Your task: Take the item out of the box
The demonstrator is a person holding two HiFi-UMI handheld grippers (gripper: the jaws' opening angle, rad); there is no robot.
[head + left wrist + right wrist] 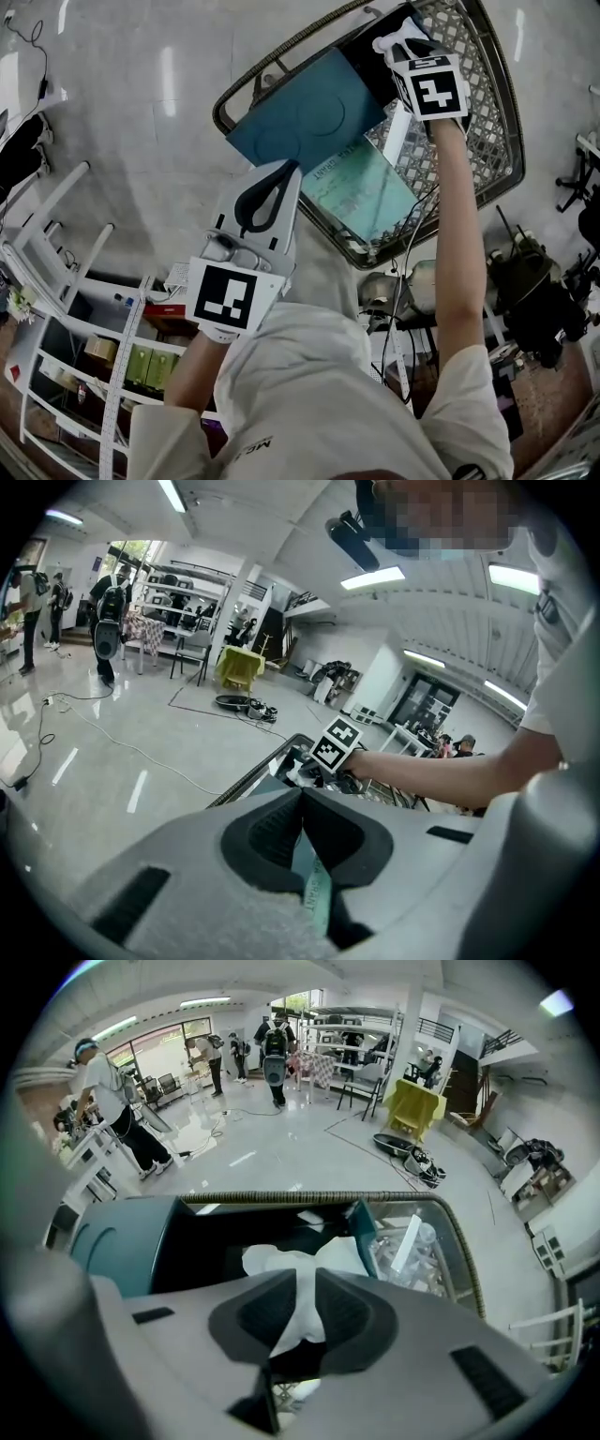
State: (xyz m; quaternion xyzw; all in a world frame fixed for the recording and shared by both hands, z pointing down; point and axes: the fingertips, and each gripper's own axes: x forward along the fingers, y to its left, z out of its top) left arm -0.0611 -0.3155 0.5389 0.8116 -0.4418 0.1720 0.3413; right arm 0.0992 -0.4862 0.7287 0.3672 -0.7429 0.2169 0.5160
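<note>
Left gripper [292,169] is closed on a thin teal flap [314,892] of the box [300,117]. Right gripper [302,1277] is clamped on the white item [272,1260], which lies inside the open box on the table [473,141].

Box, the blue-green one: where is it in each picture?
Head view: box top centre, inside the basket.
Left gripper view: its flap low centre, pinched in the left gripper.
Right gripper view: box left of centre, open, behind the paper in the right gripper.
Shared landmark: the basket's rim.
</note>
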